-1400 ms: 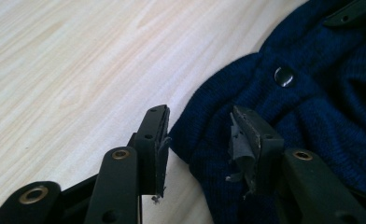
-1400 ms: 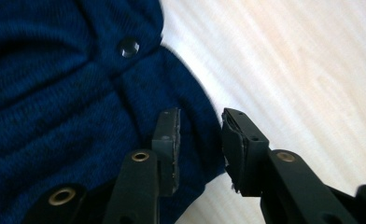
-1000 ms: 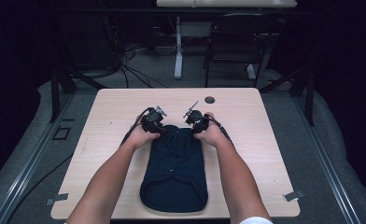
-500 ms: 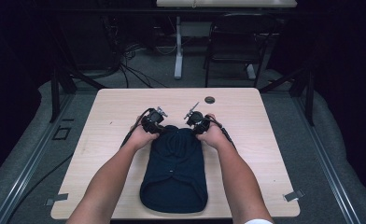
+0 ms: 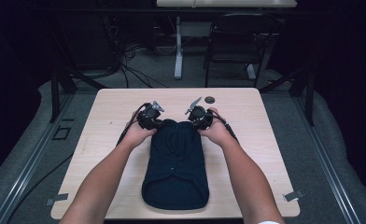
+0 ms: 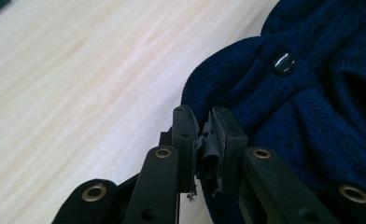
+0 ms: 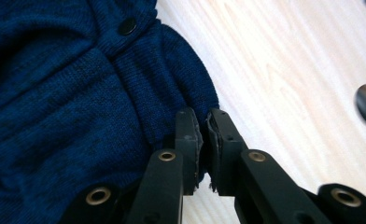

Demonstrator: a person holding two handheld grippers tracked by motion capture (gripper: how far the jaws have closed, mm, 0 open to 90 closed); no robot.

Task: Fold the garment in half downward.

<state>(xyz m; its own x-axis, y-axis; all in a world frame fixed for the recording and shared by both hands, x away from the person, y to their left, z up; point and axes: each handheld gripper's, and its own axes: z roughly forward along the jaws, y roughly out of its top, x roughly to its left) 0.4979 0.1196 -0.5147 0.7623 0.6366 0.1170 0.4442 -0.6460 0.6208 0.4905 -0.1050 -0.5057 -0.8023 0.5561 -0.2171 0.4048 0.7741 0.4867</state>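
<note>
Sweater [image 5: 175, 168]: dark navy knit, small dark buttons, folded into a long oblong, reaching the table's [image 5: 260, 140] near edge | left gripper [image 5: 154, 122]: jaws pinching its far left corner | right gripper [image 5: 200, 123]: jaws pinching its far right corner

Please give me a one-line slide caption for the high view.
Both grippers, left and right, at the far edge of a navy sweater on a table.

left gripper [image 6: 203, 135] – black fingers [image 6: 185, 135], brass rivets | right gripper [image 7: 203, 140] – same
</note>
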